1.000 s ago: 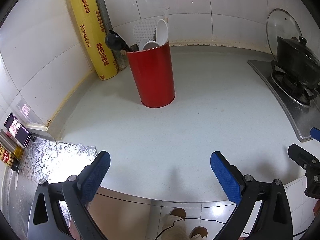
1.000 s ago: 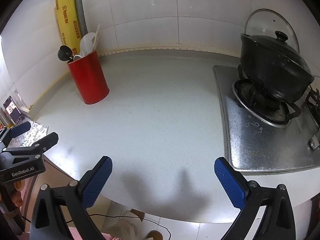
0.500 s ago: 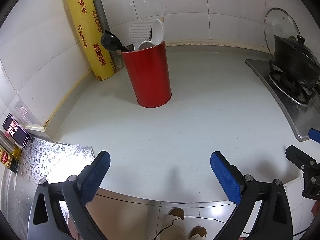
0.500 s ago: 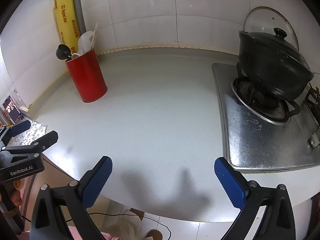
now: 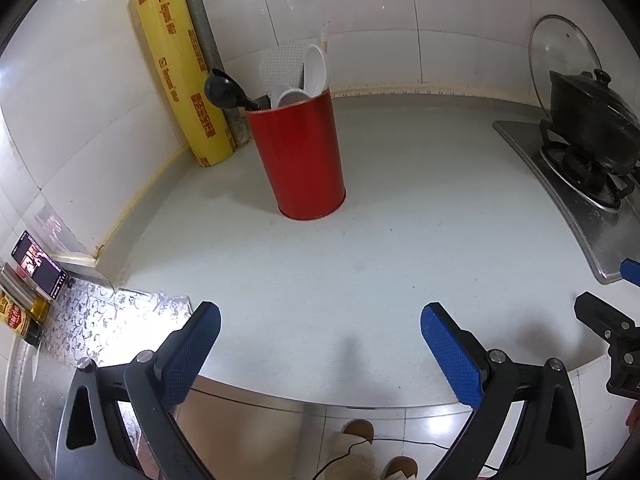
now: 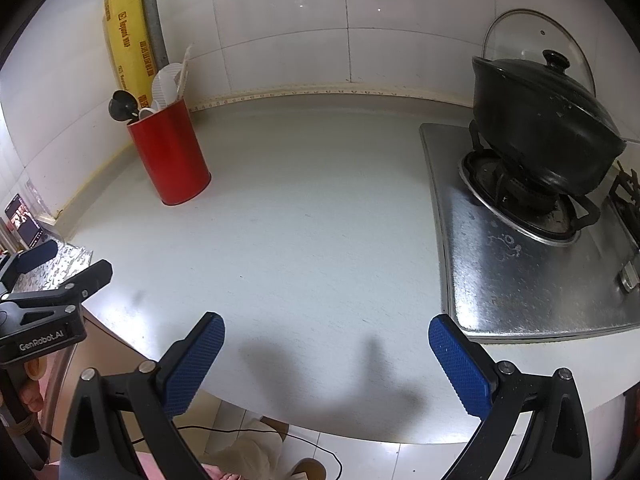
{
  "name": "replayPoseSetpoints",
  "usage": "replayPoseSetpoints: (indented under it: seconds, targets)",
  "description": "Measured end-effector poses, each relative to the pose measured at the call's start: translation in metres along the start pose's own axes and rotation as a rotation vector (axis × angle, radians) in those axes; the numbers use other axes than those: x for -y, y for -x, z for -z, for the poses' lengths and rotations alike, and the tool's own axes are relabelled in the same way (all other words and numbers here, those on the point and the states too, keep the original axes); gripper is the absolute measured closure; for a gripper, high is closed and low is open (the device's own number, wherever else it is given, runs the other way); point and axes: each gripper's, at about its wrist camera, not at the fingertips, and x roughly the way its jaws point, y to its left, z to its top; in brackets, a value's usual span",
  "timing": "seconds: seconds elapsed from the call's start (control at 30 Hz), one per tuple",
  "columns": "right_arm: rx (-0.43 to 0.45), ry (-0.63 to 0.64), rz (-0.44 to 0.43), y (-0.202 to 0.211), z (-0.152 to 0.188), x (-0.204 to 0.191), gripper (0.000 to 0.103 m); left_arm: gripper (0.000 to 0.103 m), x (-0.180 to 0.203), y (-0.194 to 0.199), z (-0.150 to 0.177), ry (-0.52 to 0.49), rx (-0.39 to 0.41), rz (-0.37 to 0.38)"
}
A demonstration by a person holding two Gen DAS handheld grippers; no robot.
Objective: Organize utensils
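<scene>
A red cylindrical holder (image 5: 302,156) (image 6: 172,156) stands upright at the back left of the white counter. Out of it stick a black ladle (image 5: 224,92) (image 6: 122,105), a white perforated spatula (image 5: 282,66) and a white spoon (image 5: 316,68). My left gripper (image 5: 320,332) hovers over the counter's front edge, open, with nothing between its blue pads. My right gripper (image 6: 326,340) is open and empty too, over the front edge farther right. Both are well short of the holder. The left gripper's body also shows at the left edge (image 6: 44,312) of the right wrist view.
A yellow roll of cling film (image 5: 176,64) leans in the corner by a grey pipe (image 5: 196,4). A black pot (image 6: 540,120) sits on the steel gas stove (image 6: 520,264) at right, with a glass lid (image 6: 536,36) propped behind. A phone (image 5: 38,266) and bottles (image 5: 20,312) stand at far left.
Both views shifted only slightly: the holder and the stove sit a little lower and nearer in frame than half a second ago. Both grippers stayed open and empty.
</scene>
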Motion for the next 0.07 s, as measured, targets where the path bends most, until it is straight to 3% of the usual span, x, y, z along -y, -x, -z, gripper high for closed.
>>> replayPoseSetpoints:
  seconds: [0.07]
  targets:
    - [0.0, -0.001, 0.0, 0.0002, 0.0005, 0.0005, 0.0, 0.003, 0.0005, 0.0009, -0.0005, -0.002, 0.004, 0.003]
